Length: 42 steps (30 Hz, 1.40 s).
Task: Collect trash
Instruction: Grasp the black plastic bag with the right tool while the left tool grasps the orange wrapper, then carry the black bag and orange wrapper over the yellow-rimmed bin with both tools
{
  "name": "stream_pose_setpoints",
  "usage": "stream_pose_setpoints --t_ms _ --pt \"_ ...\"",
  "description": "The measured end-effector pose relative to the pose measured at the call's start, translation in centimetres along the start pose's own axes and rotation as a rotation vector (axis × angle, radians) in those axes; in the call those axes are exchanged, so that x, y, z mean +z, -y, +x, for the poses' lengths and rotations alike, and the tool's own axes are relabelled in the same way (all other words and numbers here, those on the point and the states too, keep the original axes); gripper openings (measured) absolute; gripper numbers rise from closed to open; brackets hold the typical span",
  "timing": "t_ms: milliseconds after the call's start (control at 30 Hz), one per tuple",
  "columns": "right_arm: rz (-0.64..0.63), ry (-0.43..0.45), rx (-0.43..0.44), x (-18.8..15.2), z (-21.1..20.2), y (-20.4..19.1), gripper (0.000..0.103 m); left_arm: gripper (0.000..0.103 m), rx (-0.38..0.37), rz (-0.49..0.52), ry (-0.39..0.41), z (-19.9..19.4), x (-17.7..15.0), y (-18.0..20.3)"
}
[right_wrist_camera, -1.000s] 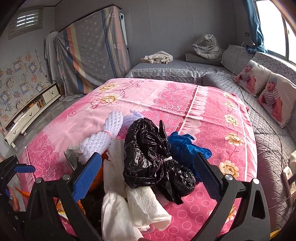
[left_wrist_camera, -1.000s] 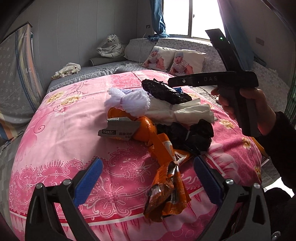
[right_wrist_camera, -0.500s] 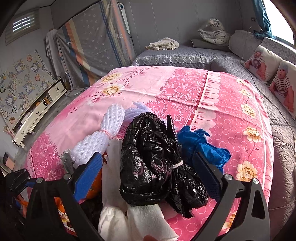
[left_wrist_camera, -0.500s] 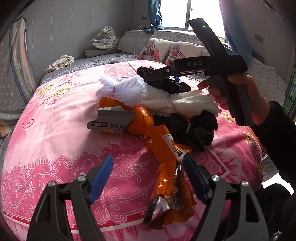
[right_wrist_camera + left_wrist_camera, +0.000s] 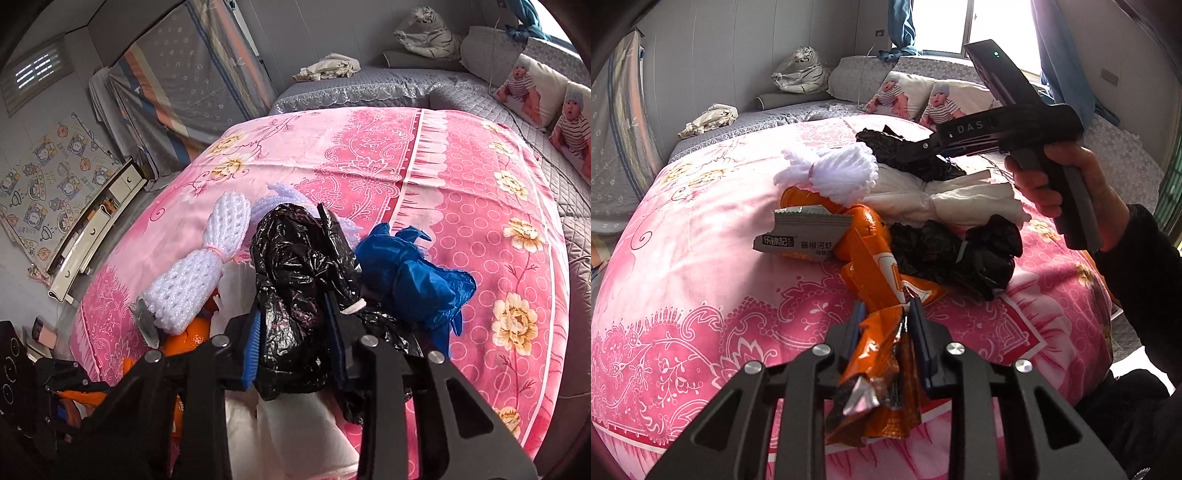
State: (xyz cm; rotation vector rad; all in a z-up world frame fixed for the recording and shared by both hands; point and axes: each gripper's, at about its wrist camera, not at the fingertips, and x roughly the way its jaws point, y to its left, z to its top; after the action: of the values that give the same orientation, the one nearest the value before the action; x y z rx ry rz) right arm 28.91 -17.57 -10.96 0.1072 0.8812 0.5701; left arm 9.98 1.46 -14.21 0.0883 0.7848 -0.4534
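A pile of trash lies on the pink bedspread (image 5: 683,258). My left gripper (image 5: 886,306) has its jaws closing tight on the crumpled orange wrapper (image 5: 875,266), pads pressing both sides. My right gripper (image 5: 293,314) is closing on the knotted black plastic bag (image 5: 295,258), which is squeezed between its blue pads. In the left wrist view a hand (image 5: 1071,177) holds that gripper over the far end of the pile. Beside the bags lie a white foam net (image 5: 195,273), a blue glove (image 5: 406,273), a white paper bundle (image 5: 960,203), a grey snack packet (image 5: 805,236) and a second black bag (image 5: 960,254).
Two pillows with printed pictures (image 5: 923,96) and a toy tiger (image 5: 801,74) sit on the grey quilted bench behind the bed. A low cabinet (image 5: 92,229) stands on the floor to the left. Bare pink cover stretches to the left and far side of the pile.
Both grippers went from wide open to closed: the left on the orange wrapper, the right on the black bag. The right gripper dropped slightly toward the pile.
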Motion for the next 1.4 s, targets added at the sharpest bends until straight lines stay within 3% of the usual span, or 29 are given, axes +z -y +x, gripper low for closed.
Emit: stream_pose_setpoints --t_ms 267,667,900,1400 --pt "0.048 0.107 0.013 -0.3 -3.6 0.0 0.014 0.023 -0.023 -0.079 0.103 -3.5 -0.3 -1.8" --pt "0.094 0.27 0.189 -3.2 -12.3 -2.7 0.014 0.023 0.003 -0.167 0.21 -7.2 -0.4 -2.8" --pt "0.161 0.353 0.217 -6.2 -15.8 -2.4 0.014 0.023 -0.001 -0.18 0.22 -7.4 -0.5 -2.6" --pt "0.287 0.377 0.186 -9.7 -18.5 0.5 0.012 0.023 -0.037 -0.102 0.217 -5.9 2.1 0.9"
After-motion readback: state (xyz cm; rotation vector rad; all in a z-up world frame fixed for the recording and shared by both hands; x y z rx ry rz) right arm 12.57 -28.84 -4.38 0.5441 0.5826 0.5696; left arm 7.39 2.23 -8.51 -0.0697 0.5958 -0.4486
